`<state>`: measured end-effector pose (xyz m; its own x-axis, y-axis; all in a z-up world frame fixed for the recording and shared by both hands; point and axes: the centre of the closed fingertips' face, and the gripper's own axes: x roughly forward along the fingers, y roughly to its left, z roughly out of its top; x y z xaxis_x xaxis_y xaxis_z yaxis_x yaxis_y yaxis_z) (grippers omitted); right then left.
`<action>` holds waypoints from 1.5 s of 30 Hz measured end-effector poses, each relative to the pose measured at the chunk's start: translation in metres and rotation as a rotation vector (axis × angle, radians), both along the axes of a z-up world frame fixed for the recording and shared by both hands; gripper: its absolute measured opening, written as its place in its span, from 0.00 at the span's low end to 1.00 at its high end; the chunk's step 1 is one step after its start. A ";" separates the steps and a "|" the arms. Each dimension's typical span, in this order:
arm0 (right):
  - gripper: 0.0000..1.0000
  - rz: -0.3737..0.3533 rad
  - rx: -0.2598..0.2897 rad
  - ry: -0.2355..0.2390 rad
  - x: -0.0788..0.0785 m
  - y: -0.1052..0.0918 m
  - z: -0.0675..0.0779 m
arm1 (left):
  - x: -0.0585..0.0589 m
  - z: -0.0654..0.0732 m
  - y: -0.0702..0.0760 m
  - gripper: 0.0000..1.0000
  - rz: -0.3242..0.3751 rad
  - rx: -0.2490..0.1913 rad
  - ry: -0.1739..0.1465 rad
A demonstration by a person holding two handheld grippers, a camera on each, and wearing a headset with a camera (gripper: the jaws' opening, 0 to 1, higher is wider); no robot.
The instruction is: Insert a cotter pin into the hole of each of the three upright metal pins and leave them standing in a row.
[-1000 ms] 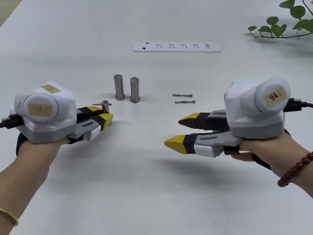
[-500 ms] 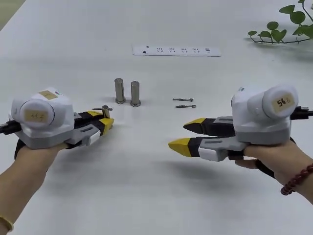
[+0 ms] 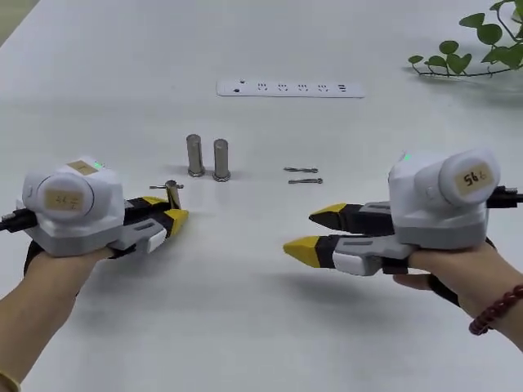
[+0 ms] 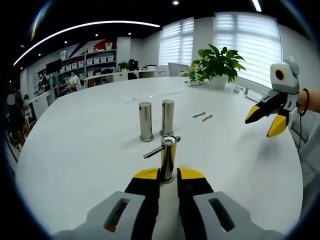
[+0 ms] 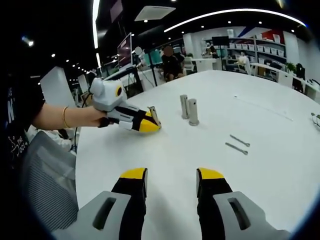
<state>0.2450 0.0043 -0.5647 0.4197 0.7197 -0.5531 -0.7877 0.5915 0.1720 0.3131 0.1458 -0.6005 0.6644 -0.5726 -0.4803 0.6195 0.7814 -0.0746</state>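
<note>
My left gripper (image 3: 175, 211) (image 4: 168, 175) is shut on an upright metal pin (image 4: 167, 157) (image 3: 172, 193) that carries a cotter pin (image 4: 156, 150) through its hole near the top. Two bare metal pins (image 3: 195, 155) (image 3: 221, 159) (image 4: 145, 121) (image 4: 167, 117) stand side by side on the white table, just beyond the held one. Two loose cotter pins (image 3: 301, 170) (image 3: 305, 180) (image 5: 240, 140) (image 5: 235, 148) lie to their right. My right gripper (image 3: 315, 231) (image 5: 171, 176) hovers open and holds nothing, short of the loose cotter pins.
A white power strip (image 3: 289, 88) lies at the far side of the table. A green potted plant (image 3: 476, 45) (image 4: 218, 64) sits at the far right. Bare white tabletop (image 3: 245, 294) lies between the two grippers.
Hardly anything has changed: the left gripper still holds its pin, the right stays open. The head camera has tilted, so everything sits a little lower in the picture.
</note>
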 end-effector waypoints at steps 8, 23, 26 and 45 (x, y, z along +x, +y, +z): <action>0.36 -0.001 0.004 -0.002 -0.001 0.002 0.002 | 0.000 0.003 0.003 0.21 0.024 -0.015 0.001; 0.38 0.008 0.021 -0.064 0.017 0.014 0.020 | -0.011 0.034 0.008 0.56 0.039 -0.054 -0.053; 0.39 0.013 0.027 -0.100 0.027 0.023 0.026 | -0.017 0.042 0.006 0.64 0.033 -0.069 -0.053; 0.43 -0.043 0.144 -0.206 0.101 0.067 0.033 | -0.050 0.064 0.001 0.87 0.071 -0.071 -0.061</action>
<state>0.3458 0.0714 -0.5317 0.5445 0.7640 -0.3462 -0.7897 0.6060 0.0954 0.2635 0.1465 -0.5364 0.7312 -0.5544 -0.3976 0.5682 0.8174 -0.0948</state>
